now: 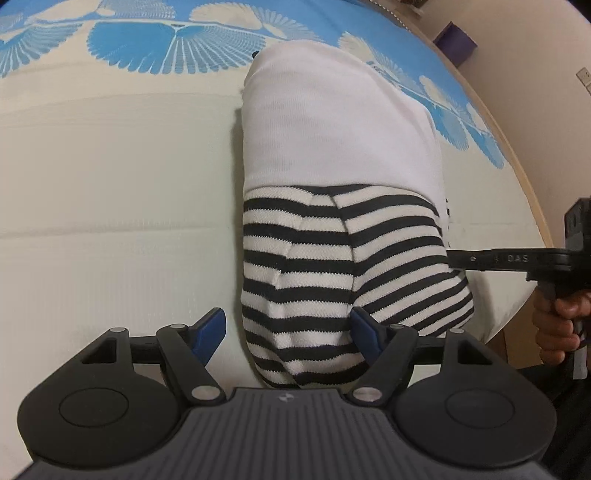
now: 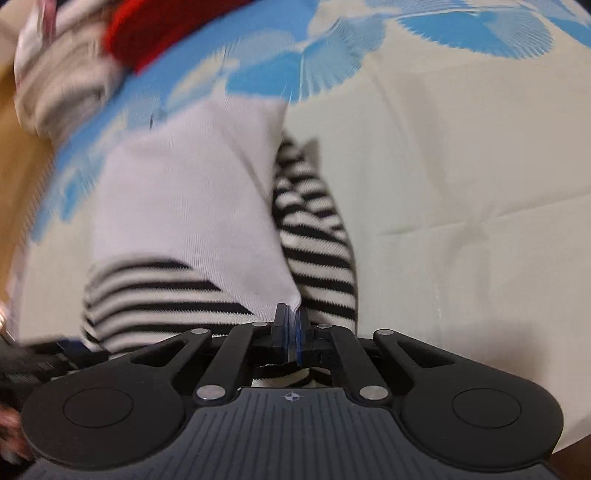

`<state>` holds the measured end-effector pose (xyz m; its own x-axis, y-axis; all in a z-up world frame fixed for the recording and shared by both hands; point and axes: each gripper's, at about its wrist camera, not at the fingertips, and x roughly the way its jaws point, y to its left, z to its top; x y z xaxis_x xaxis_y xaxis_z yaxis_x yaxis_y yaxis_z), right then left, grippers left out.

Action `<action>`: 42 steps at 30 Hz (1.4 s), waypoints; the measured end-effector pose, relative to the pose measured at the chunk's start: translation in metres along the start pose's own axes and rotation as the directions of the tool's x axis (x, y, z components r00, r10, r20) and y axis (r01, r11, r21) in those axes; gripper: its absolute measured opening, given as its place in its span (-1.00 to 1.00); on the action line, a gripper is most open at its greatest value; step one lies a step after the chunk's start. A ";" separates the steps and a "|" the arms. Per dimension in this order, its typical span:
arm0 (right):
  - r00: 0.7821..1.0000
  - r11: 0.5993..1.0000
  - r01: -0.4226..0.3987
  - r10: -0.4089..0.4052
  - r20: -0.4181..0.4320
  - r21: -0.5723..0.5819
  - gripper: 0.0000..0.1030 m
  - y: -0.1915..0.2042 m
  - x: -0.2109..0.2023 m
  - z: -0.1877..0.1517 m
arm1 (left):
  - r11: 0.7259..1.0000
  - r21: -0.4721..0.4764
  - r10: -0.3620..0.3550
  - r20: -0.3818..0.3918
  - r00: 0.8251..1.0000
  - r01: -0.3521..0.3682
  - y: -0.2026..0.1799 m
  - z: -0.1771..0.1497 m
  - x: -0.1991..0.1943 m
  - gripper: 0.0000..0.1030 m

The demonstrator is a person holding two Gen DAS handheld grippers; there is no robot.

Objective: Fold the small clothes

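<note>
A small garment with a white part (image 1: pixel 332 122) and a black-and-white striped part (image 1: pixel 314 258) lies folded on the cream bedsheet (image 1: pixel 110 184). My left gripper (image 1: pixel 287 317) is open and straddles the near end of the striped part; its right blue pad touches the cloth and its left pad stands clear of it. In the left wrist view my right gripper (image 1: pixel 458 258) reaches in from the right to the garment's edge, held by a hand (image 1: pixel 557 325). In its own blurred view the right gripper (image 2: pixel 291 321) is shut on the edge of the garment (image 2: pixel 192 206), where white meets stripes.
The sheet carries a blue fan pattern (image 1: pixel 166 44) at the far side. A red cloth (image 2: pixel 147 33) and a grey striped cloth (image 2: pixel 55 85) lie heaped at the far left of the right wrist view. The wooden bed edge (image 2: pixel 14 147) and a purple box (image 1: pixel 454 42) border the bed.
</note>
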<state>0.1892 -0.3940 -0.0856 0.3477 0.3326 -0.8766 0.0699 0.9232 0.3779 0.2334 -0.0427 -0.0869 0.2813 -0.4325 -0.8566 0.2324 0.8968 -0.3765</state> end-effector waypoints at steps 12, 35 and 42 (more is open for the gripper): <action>0.978 0.987 -0.061 0.029 0.208 0.149 0.04 -0.008 -0.019 0.021 | 0.986 -0.129 -0.101 0.061 0.993 0.108 0.035 0.072 -0.015 0.53; 0.984 0.992 -0.056 0.035 0.174 0.114 -0.78 0.026 0.033 0.057 | 0.985 -0.044 -0.144 0.321 0.936 0.166 0.044 0.137 -0.002 -0.14; 0.928 0.984 -0.175 0.149 0.342 0.047 -0.79 0.073 0.031 0.089 | 0.989 -0.127 -0.007 0.467 0.884 0.075 0.090 0.153 -0.043 0.19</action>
<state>0.2877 -0.3336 -0.0584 0.6527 0.3800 -0.6555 0.0515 0.8409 0.5387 0.3848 0.0421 -0.0302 0.6822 -0.4320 -0.5898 0.1323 0.8664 -0.4815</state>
